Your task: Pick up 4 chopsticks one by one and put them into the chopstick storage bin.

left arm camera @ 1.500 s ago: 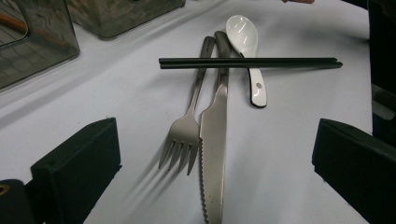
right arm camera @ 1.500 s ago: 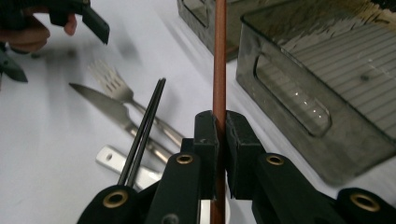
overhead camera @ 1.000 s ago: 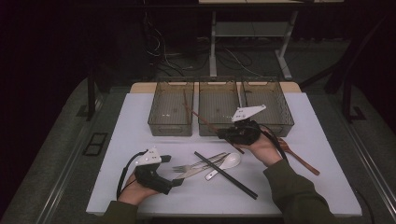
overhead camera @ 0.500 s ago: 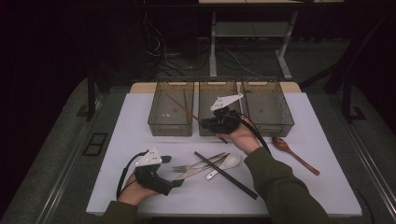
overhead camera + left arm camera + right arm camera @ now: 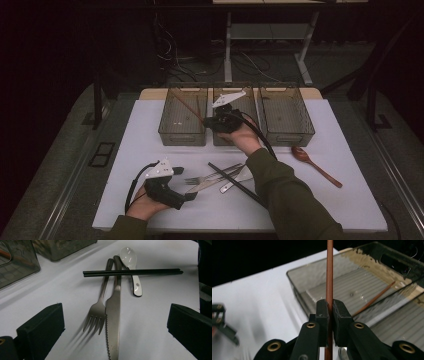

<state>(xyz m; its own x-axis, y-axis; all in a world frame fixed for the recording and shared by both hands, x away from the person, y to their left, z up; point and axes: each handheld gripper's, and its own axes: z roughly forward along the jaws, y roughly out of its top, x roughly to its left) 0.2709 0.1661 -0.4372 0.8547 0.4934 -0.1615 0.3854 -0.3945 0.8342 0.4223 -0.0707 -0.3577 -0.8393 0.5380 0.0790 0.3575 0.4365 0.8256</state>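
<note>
1. Right gripper [image 5: 216, 121] up over the near edge of the middle bin [image 5: 235, 137], jaws clamped tight on a brown wooden chopstick [image 5: 329, 277]
2. Held chopstick slanting away to the far left, its free end over the left bin [image 5: 182, 135]
3. Second brown chopstick [image 5: 375, 299] lying on the floor of the left bin, seen in the right gripper view
4. Left gripper [image 5: 187, 196] resting low on the white mat [image 5: 125, 150] at the near left, jaws spread wide, nothing between them
5. Just ahead of its jaws: fork [image 5: 96, 312] and knife [image 5: 113, 315] side by side, white spoon [image 5: 131, 265] to their right, black chopsticks [image 5: 132, 272] laid across all three
6. Brown wooden spoon [image 5: 315, 162] alone on the mat at the right, near the right bin [image 5: 287, 132]
</note>
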